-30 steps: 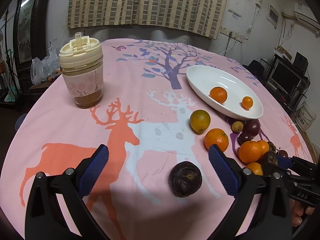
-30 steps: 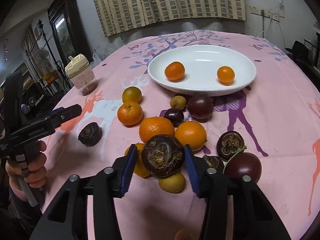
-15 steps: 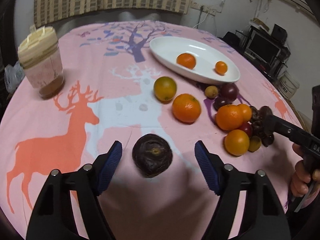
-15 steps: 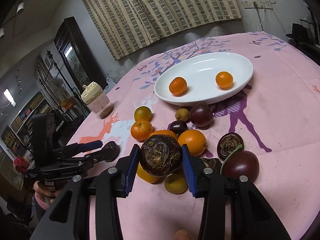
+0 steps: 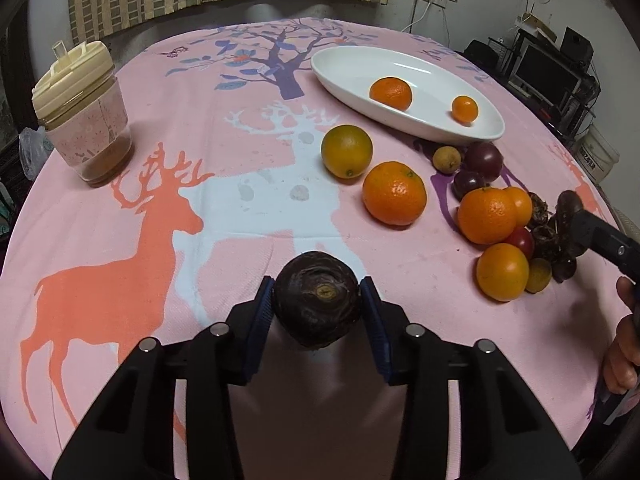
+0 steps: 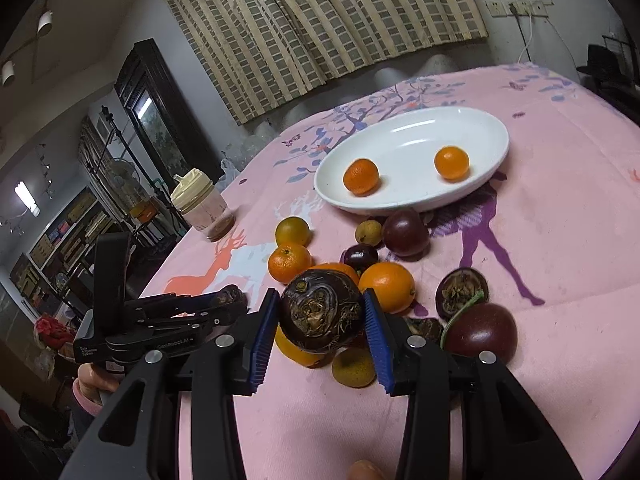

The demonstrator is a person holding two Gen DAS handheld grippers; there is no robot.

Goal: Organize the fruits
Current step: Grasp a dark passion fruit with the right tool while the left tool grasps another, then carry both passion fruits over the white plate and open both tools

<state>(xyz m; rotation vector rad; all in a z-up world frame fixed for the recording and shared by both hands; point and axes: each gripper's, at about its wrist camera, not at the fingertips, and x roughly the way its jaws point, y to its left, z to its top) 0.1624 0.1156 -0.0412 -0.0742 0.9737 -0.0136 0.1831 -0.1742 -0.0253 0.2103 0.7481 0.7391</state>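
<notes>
We had a dark fruit on the tabletop between the blue pads of our left tongs. The jaws were closing on it, and the pads looked to be touching its sides, though it sat on the cloth, not yet lifted. It lay apart from the other fruit, near our edge of the tabletop.

Our right tongs were clamped narrowly on a second dark fruit, rough and wrinkled, and held it raised above the pile of oranges and purple fruit.

The white dish stood further back with only two small oranges in it. A green-yellow fruit, more oranges and several small dark ones lay loose between us and the dish. A lidded jar stood well off to the left.

We judged the step in hand to be picking up: each hand taking one dark fruit. The sorting seemed barely begun. Next, the left needed a firm grip and a straight lift; then both fruits wanted carrying to wherever their kind belonged, and which place that was we could not tell.
</notes>
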